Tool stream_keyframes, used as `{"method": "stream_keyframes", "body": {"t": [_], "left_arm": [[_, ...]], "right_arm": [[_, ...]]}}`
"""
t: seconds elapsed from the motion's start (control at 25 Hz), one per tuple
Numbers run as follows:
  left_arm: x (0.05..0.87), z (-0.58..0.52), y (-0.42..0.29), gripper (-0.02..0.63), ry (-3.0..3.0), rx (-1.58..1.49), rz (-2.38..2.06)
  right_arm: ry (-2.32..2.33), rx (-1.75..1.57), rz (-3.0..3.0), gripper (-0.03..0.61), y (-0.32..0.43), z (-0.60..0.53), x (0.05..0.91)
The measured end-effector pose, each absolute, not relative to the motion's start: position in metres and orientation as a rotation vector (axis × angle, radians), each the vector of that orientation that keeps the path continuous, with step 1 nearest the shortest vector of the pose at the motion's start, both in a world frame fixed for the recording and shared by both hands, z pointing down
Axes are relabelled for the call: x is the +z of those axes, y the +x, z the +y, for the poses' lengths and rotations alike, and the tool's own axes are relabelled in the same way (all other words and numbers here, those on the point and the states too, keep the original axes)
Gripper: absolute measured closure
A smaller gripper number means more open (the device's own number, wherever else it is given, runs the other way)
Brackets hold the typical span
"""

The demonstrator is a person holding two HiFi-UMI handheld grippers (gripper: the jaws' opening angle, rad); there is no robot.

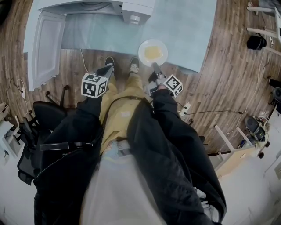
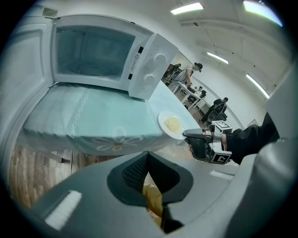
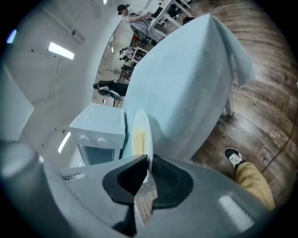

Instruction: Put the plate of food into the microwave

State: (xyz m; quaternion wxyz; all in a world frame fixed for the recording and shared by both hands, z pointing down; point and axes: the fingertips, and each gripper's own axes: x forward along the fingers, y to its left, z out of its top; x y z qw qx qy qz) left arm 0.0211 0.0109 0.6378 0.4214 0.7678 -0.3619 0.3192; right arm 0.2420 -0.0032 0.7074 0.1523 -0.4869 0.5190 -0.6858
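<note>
Table (image 1: 189,26) bears plate (image 1: 142,49); right gripper (image 1: 154,67) clamps it.

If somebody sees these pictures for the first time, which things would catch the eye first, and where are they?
First the white plate of yellow food at the near edge of the pale blue table, its rim pinched in the jaws of the right gripper. Next the microwave at the table's far left, its door swung open. The left gripper hovers shut and empty before the table.
</note>
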Motion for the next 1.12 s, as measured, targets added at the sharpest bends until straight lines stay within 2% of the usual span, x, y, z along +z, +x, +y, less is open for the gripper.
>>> {"method": "stream_keyframes", "body": {"t": [0.44,1.12], "left_arm": [[0.641,0.01,0.004,0.618,1.915,0.776,-0.91],[0.636,-0.023,-0.055,0.618,1.899,0.724,-0.943]], "right_arm": [[-1.319,-1.878,1.536,0.569,0.23,-0.01,0.691],[-1.042,-1.937,1.814,0.569,0.106,-0.057,0.66]]}}
